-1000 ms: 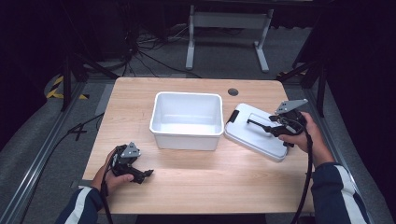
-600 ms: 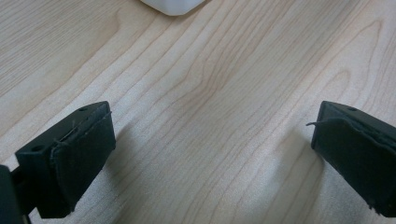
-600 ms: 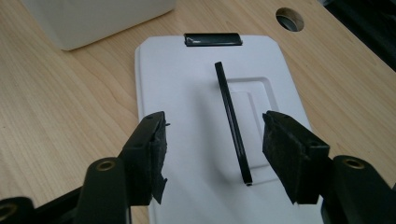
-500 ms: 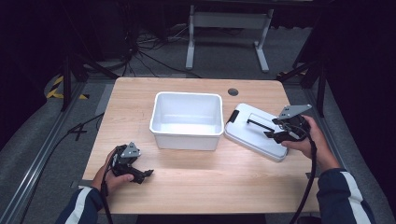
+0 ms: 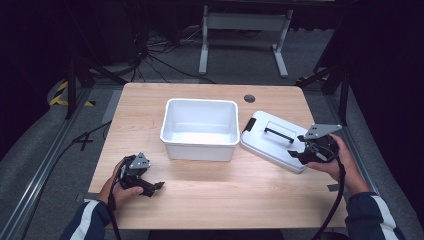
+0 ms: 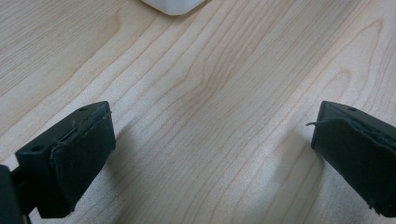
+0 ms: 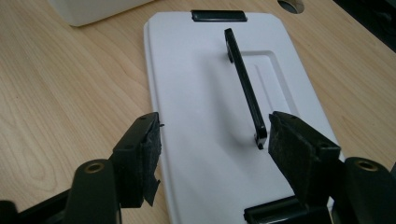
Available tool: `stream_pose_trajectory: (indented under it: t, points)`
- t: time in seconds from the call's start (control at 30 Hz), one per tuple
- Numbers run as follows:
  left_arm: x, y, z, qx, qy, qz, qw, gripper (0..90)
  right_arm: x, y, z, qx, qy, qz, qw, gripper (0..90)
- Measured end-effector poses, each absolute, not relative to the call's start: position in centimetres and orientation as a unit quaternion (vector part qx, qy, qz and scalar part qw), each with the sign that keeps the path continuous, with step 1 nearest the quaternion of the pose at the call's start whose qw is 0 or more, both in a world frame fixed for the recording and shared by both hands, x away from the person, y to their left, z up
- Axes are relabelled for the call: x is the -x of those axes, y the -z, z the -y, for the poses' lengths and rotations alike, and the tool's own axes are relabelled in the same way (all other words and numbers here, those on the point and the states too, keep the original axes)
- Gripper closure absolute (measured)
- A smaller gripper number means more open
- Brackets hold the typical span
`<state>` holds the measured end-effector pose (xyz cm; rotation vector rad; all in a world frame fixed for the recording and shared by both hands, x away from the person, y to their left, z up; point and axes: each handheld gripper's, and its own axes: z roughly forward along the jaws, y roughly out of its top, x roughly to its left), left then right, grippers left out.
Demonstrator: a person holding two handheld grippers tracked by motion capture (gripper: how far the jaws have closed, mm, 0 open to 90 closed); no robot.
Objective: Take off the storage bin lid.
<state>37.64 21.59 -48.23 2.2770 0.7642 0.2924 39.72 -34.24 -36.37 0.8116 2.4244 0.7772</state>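
Note:
A white lid with a black handle lies flat on the table, right of an empty white tub. My right gripper hovers over the lid's near end. In the right gripper view the right gripper is open, and its jaws have just been opening. The handle's near end sits just ahead of the right pad, and the lid lies under the gap with nothing pressed. My left gripper rests at the front left, and in its own view the left gripper stands open over bare wood.
The wooden table has a round cable hole behind the lid. A corner of the tub shows at the top of the left gripper view. Beyond the table, a metal stand and cables sit on the floor.
My right hand has drawn back toward the near end of the lid and its jaws stand wider. The left hand and gripper have stayed put.

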Motion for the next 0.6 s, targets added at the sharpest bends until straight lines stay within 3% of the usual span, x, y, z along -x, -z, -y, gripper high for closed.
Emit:
stream_pose_trajectory:
  t: [0.6]
  points:
    - [-37.6, 48.2, -21.6, -0.88, -0.113, -0.296, 0.353, 0.1, -36.7, 39.2, 36.2, -0.299, -0.295, -0.878, 0.23, 34.5]
